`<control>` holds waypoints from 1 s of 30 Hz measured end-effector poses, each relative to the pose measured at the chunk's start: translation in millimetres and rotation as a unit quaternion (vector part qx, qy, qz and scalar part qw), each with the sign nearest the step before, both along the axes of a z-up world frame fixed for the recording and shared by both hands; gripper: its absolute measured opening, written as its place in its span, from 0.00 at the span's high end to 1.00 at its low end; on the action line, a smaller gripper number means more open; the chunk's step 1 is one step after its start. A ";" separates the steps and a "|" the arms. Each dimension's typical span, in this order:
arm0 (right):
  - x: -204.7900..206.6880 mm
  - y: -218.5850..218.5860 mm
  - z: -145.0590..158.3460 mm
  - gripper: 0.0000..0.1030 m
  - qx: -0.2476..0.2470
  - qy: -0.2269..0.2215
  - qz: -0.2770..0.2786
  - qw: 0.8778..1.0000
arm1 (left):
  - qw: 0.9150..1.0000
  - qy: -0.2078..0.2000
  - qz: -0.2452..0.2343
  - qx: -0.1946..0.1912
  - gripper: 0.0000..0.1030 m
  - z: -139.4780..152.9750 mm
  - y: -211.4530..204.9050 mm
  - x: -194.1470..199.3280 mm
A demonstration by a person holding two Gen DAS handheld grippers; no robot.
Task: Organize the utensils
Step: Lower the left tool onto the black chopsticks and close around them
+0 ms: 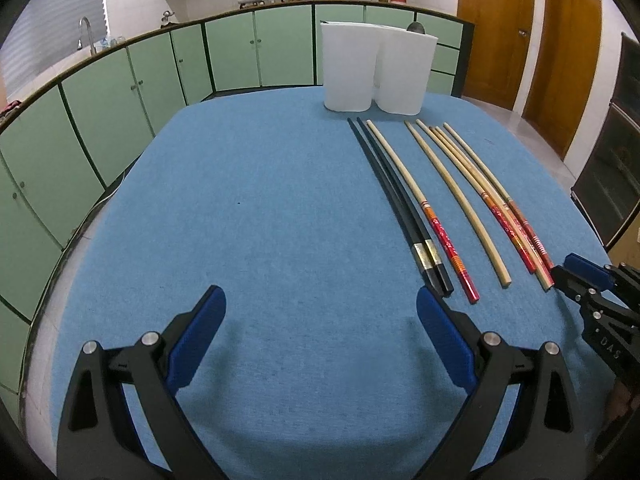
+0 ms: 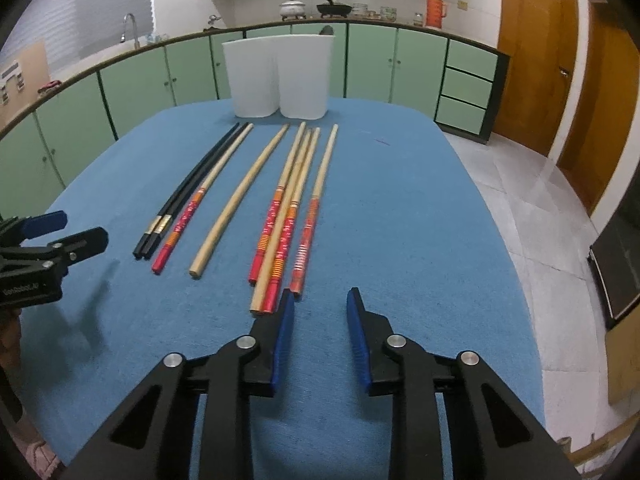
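Observation:
Several chopsticks lie side by side on the blue table (image 2: 400,220): a black pair (image 2: 192,184), a plain bamboo one (image 2: 236,196) and red-handled ones (image 2: 280,232). In the left wrist view the black pair (image 1: 396,200) and the red-handled ones (image 1: 516,220) lie to the right. My right gripper (image 2: 320,304) is open with a narrow, empty gap; its left finger (image 2: 285,312) is right beside the nearest red chopstick end. My left gripper (image 1: 320,304) is wide open over bare cloth, left of the black pair. Two white containers (image 2: 280,80) stand behind the chopsticks.
A dark utensil head (image 2: 327,31) sticks out of the right container. Green cabinets (image 1: 120,100) curve round the far and left sides. Tiled floor (image 2: 540,208) and wooden doors (image 2: 536,48) are to the right. Each gripper shows in the other's view: the left gripper (image 2: 76,228), the right gripper (image 1: 568,274).

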State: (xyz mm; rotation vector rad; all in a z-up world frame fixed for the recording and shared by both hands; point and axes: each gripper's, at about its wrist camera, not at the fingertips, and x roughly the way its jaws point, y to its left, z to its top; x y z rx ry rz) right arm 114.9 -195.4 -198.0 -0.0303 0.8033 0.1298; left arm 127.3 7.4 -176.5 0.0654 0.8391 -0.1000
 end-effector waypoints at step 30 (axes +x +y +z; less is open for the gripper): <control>9.7 1.3 -0.5 0.85 0.025 0.010 0.002 1.000 | 0.999 0.035 -0.014 0.011 0.09 -15.5 -21.4 10.4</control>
